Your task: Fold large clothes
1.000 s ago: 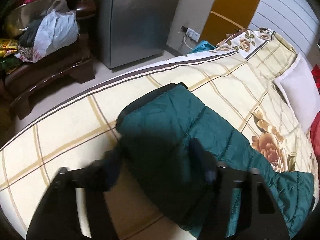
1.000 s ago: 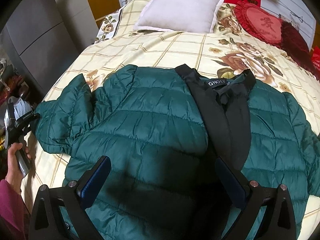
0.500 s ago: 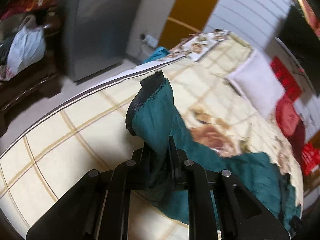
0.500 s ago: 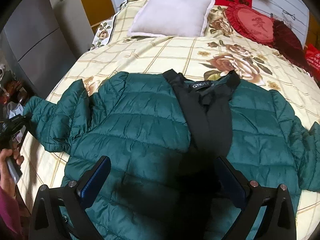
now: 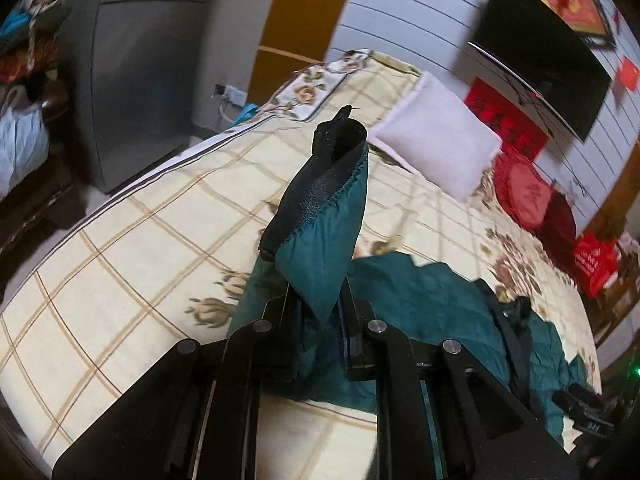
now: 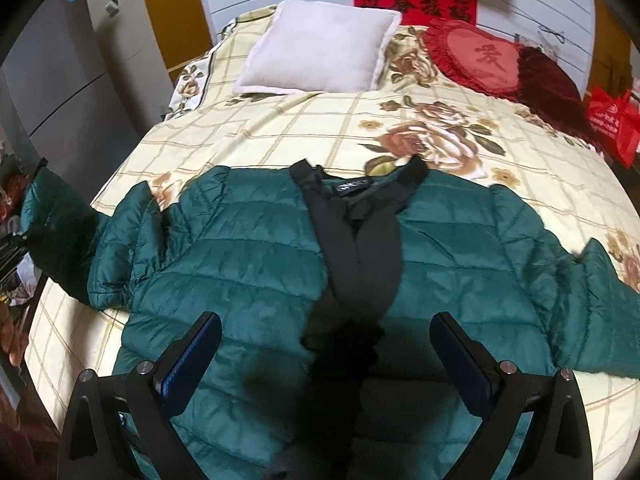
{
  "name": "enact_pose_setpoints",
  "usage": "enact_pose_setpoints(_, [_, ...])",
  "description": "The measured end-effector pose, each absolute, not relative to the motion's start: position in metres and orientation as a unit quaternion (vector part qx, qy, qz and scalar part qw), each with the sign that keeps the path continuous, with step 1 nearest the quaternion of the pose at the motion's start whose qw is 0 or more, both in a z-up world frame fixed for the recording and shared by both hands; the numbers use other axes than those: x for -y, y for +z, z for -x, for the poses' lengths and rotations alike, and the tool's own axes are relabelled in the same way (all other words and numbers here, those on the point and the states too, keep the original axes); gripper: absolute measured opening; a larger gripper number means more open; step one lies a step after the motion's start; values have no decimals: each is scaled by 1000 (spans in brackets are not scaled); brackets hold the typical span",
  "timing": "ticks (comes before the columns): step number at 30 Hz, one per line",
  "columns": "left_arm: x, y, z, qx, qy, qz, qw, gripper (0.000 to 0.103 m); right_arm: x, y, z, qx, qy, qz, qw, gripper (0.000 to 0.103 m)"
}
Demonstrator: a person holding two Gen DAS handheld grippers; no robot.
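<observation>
Above the bed (image 6: pixel 280 136), left tool (image 5: pixel 318 316) clamping jacket sleeve (image 5: pixel 320 240), right tool (image 6: pixel 326 344) wide, empty

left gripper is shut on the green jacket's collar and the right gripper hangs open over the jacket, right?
Not the collar. The left wrist view shows the left gripper shut on the jacket's sleeve, near its black cuff. The right gripper does hang open over the green jacket.

Floral checked bedspread (image 6: pixel 304 128), pale pillow (image 6: pixel 320 52), red heart cushion (image 6: pixel 480 60), grey cabinet (image 6: pixel 68 92), wall-mounted television (image 5: pixel 540 52)
</observation>
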State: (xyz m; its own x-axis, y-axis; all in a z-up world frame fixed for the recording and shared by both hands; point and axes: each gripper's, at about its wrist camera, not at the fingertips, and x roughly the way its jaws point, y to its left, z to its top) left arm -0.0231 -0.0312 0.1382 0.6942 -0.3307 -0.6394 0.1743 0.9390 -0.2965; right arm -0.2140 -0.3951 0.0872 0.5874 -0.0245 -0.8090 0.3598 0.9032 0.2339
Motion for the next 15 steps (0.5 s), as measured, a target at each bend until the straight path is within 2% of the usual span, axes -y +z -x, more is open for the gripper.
enact_pose_setpoints(15, [109, 159, 72, -365, -203, 63, 907, 13, 422, 85, 252, -439, -133, -200, 866, 103])
